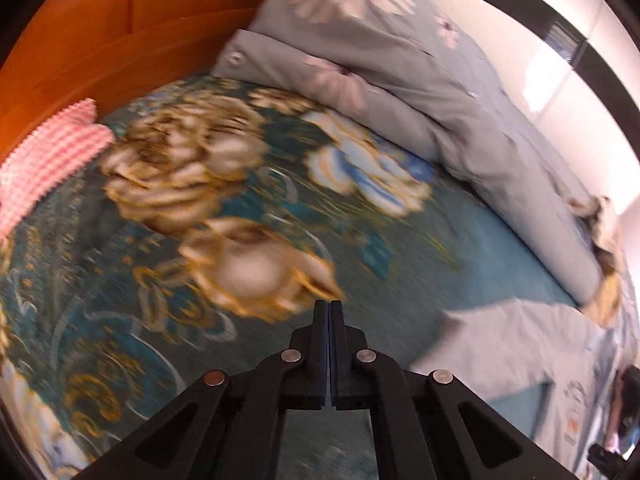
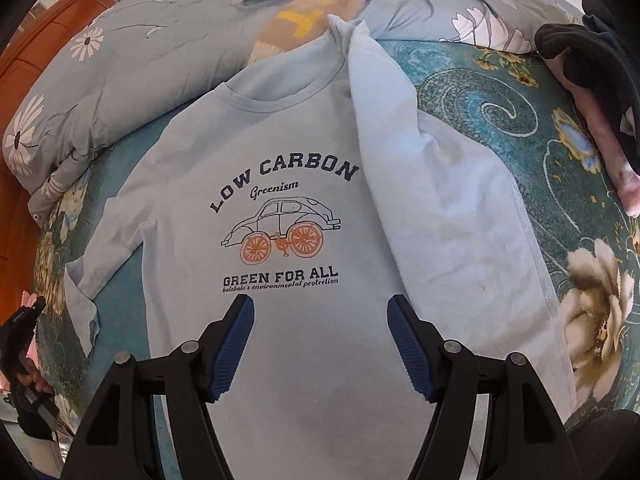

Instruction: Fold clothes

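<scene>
A light blue T-shirt (image 2: 280,152) printed "LOW CARBON" with a car drawing lies face up on the teal floral bedspread (image 2: 500,92). Its right side (image 2: 452,208) is folded inward over the body, and its left sleeve (image 2: 104,256) lies spread out. My right gripper (image 2: 319,300) hovers open over the shirt's lower middle, with nothing between its blue pads. In the left wrist view, my left gripper (image 1: 329,304) is shut with nothing in it, above the bedspread (image 1: 240,208). A part of the shirt (image 1: 512,344) lies to its right. That view is blurred.
A grey-blue flowered duvet (image 2: 120,60) is bunched along the far side, also duvet (image 1: 420,64). A beige sweater with yellow lettering (image 2: 308,12) lies by the shirt's collar. Dark and pink clothes (image 2: 588,64) sit far right. A pink cushion (image 1: 52,160) rests against the orange wooden headboard (image 1: 120,20).
</scene>
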`<state>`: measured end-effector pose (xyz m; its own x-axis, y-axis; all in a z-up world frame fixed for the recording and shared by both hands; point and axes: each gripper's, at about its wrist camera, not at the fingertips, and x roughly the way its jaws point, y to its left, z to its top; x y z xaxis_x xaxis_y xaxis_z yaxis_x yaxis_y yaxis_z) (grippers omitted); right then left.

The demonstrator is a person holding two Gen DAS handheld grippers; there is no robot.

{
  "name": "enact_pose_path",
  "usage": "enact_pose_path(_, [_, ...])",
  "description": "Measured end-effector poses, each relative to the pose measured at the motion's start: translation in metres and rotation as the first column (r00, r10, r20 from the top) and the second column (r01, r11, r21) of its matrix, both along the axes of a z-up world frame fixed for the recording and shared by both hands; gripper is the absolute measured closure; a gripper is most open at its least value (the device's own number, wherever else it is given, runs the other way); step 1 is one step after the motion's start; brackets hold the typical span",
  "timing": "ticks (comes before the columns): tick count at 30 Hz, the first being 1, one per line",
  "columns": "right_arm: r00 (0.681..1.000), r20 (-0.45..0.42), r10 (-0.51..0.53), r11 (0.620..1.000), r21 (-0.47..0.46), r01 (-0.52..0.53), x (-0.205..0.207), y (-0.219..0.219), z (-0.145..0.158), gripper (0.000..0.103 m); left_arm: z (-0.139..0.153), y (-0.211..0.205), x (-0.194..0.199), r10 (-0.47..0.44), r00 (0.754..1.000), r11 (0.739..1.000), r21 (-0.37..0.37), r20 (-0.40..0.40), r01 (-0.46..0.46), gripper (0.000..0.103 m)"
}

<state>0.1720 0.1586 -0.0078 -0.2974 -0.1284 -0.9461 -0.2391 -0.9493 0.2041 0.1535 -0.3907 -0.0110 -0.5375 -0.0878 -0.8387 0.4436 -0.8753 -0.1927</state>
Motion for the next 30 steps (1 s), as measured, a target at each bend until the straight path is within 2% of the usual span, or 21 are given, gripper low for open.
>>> enact_pose_path(4, [1.0,0.008,-0.013,1.0,0.008,0.013,0.001,0.006,-0.001,0.033,-0.009,-0.035,-0.017,0.055,0.998,0.996,-0.073,0.044,-0.052,0.103])
enact_pose_path(9, [1.0,0.008,-0.029,1.0,0.012,0.029,0.002,0.014,0.001,0.033,-0.018,-0.05,-0.032,0.074,0.991,0.986,-0.157,0.111,-0.056,0.103])
enact_pose_path(12, [0.999,0.003,-0.035,0.999,0.009,0.035,0.002,0.019,0.003,0.033,-0.025,-0.058,-0.031,0.086,0.989,0.994,-0.073,0.122,-0.078,0.103])
enact_pose_path(14, [0.999,-0.001,-0.039,0.999,0.004,0.039,0.002,0.022,0.003,0.033,-0.024,-0.052,-0.026,0.059,0.994,0.998,-0.009,0.097,-0.058,0.103])
enact_pose_path(16, [0.999,-0.003,-0.042,0.999,-0.006,0.042,0.002,0.024,0.003,0.033,-0.02,-0.031,-0.021,-0.023,0.998,1.0,0.015,0.064,0.022,0.103])
enact_pose_path(18, [0.999,-0.003,-0.037,0.999,-0.01,0.037,0.003,0.024,0.0,0.033,-0.017,-0.004,-0.018,-0.133,0.99,0.989,0.067,0.035,0.131,0.102])
enact_pose_path(21, [0.999,0.001,-0.039,0.999,-0.03,0.039,0.005,0.023,-0.004,0.033,-0.015,0.041,-0.009,-0.3,0.954,0.939,0.175,-0.009,0.297,0.1])
enact_pose_path(23, [0.999,-0.001,-0.038,0.998,-0.04,0.038,0.007,0.023,-0.005,0.033,-0.018,0.072,-0.006,-0.393,0.919,0.9,0.203,-0.011,0.387,0.086])
enact_pose_path(25, [0.999,-0.002,-0.038,0.998,-0.047,0.038,0.008,0.022,-0.006,0.033,-0.022,0.099,-0.002,-0.47,0.883,0.865,0.197,0.0,0.461,0.044])
enact_pose_path(26, [0.999,-0.002,-0.038,0.998,-0.051,0.038,0.009,0.022,-0.007,0.033,-0.026,0.111,0.0,-0.502,0.865,0.85,0.188,0.01,0.492,0.041])
enact_pose_path(30, [0.999,0.003,-0.044,0.997,-0.059,0.044,0.011,0.025,-0.01,0.033,-0.043,0.146,0.002,-0.583,0.807,0.809,0.168,0.1,0.563,0.041])
